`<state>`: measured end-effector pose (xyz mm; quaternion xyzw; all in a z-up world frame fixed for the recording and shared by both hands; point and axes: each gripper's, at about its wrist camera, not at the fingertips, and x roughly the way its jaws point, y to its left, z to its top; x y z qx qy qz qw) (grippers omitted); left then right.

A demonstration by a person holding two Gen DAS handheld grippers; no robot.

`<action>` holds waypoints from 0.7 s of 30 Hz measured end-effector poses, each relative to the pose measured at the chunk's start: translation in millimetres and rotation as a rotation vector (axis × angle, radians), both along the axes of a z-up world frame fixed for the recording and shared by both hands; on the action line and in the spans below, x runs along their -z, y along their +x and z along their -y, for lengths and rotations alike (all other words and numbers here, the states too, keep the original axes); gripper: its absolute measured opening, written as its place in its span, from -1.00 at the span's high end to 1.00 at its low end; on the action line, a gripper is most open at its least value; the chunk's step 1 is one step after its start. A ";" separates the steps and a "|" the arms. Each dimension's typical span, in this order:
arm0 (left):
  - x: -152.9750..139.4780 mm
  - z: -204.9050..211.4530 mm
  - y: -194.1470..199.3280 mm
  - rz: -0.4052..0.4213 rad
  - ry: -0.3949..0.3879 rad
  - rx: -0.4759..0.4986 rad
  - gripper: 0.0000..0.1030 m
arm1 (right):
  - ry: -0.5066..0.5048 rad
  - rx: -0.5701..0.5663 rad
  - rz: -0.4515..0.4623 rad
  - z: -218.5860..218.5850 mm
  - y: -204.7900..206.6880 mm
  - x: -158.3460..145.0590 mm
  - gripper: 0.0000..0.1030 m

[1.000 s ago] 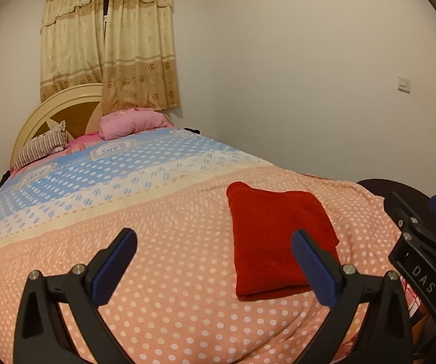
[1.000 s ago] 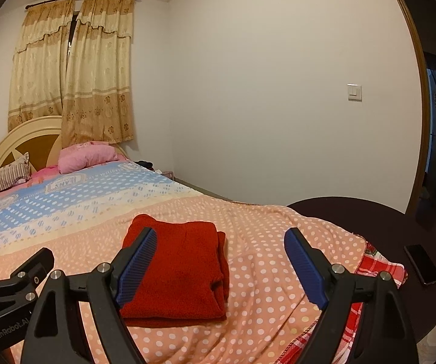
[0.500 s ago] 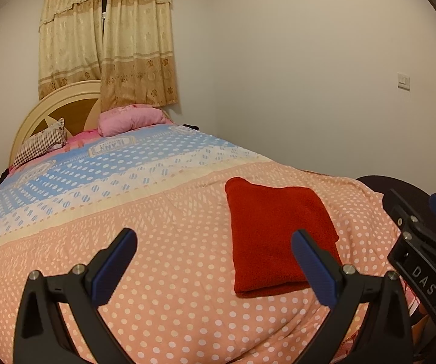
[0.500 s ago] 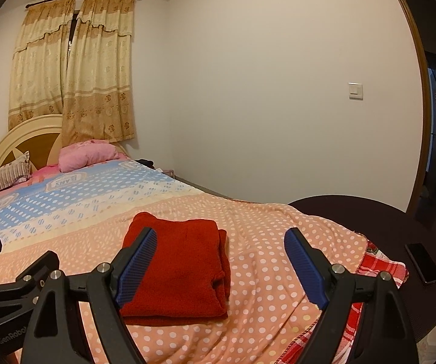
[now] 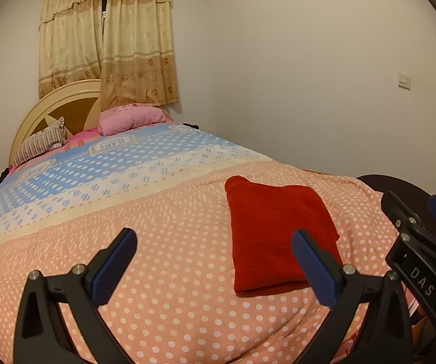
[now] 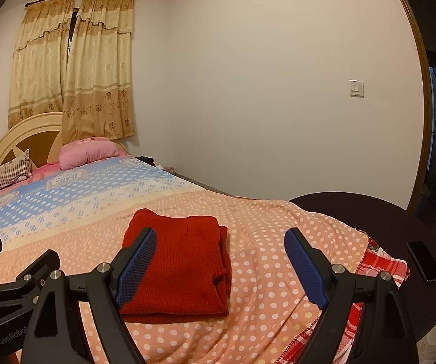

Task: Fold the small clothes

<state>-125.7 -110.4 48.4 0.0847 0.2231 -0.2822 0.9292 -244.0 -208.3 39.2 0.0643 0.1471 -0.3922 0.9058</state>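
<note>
Currently, left view: your left gripper (image 5: 214,265) spread, empty; folded red cloth (image 5: 278,230) on bed (image 5: 157,212), ahead-right. Right view: your right gripper (image 6: 221,268) spread, empty; cloth (image 6: 178,261) flat, ahead-left; phone (image 6: 424,261) on desk (image 6: 369,209).

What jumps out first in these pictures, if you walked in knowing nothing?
A folded red garment lies on the peach polka-dot end of the bedspread. Two open black grippers with blue pads, left gripper and right gripper, hang over the bed's near end, gripping nothing. A dark phone rests on the round table at right.
</note>
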 end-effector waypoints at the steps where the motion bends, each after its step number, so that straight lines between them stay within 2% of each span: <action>1: 0.1 -0.1 0.1 -0.001 0.000 0.000 -1.00 | -0.001 0.000 -0.001 -0.6 0.3 0.6 -0.68; 21: 1.1 -4.5 -0.2 -0.007 0.003 0.008 -1.00 | 0.001 0.002 -0.003 -0.8 0.3 2.5 -0.68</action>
